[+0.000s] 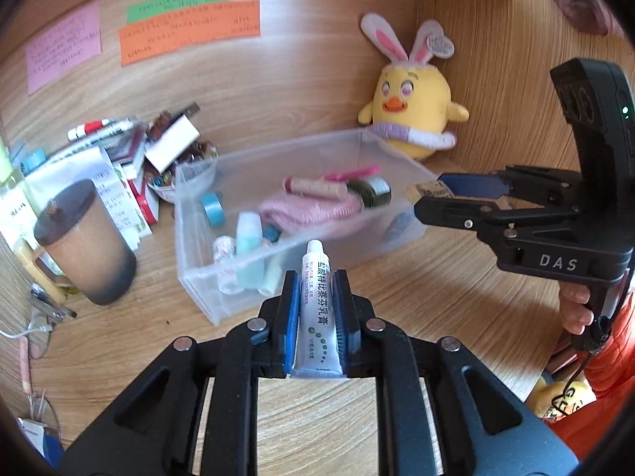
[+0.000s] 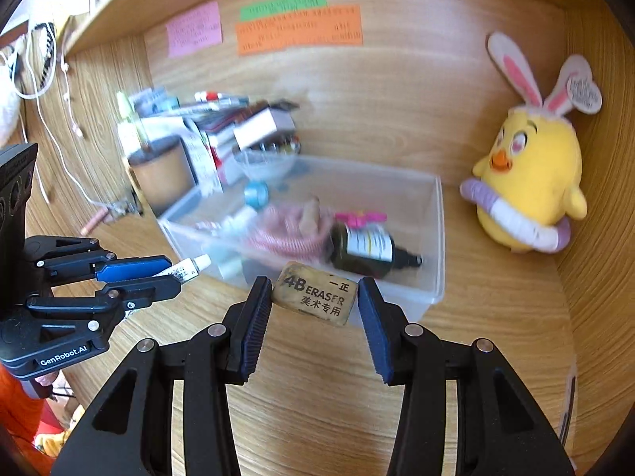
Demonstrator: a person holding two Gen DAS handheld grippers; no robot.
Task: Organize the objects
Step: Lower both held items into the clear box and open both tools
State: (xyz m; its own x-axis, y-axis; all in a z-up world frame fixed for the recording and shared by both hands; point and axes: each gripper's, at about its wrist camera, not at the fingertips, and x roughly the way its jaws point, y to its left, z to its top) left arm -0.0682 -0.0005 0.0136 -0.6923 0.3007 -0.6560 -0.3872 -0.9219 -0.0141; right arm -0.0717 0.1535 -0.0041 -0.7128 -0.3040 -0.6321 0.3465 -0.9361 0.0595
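My left gripper (image 1: 315,277) is shut on a white ointment tube (image 1: 315,305), held just in front of a clear plastic bin's (image 1: 198,269) near wall. My right gripper (image 2: 315,285) is shut on a worn 4B eraser (image 2: 315,297) and holds it above the bin's (image 2: 436,238) near right corner. In the left wrist view the right gripper (image 1: 426,194) and eraser (image 1: 420,189) show at the bin's right end. The left gripper (image 2: 174,271) with the tube (image 2: 186,267) shows in the right wrist view. The bin holds a pink cloth (image 1: 309,208), a dark bottle (image 2: 365,248), a tape roll (image 1: 212,208) and small bottles.
A brown lidded mug (image 1: 83,242) stands left of the bin, with a pile of boxes, markers and a small bowl (image 1: 135,146) behind it. A yellow chick plush (image 1: 412,111) sits in the back right corner. Glasses and a cable (image 1: 35,329) lie at the left. Coloured notes hang on the back wall.
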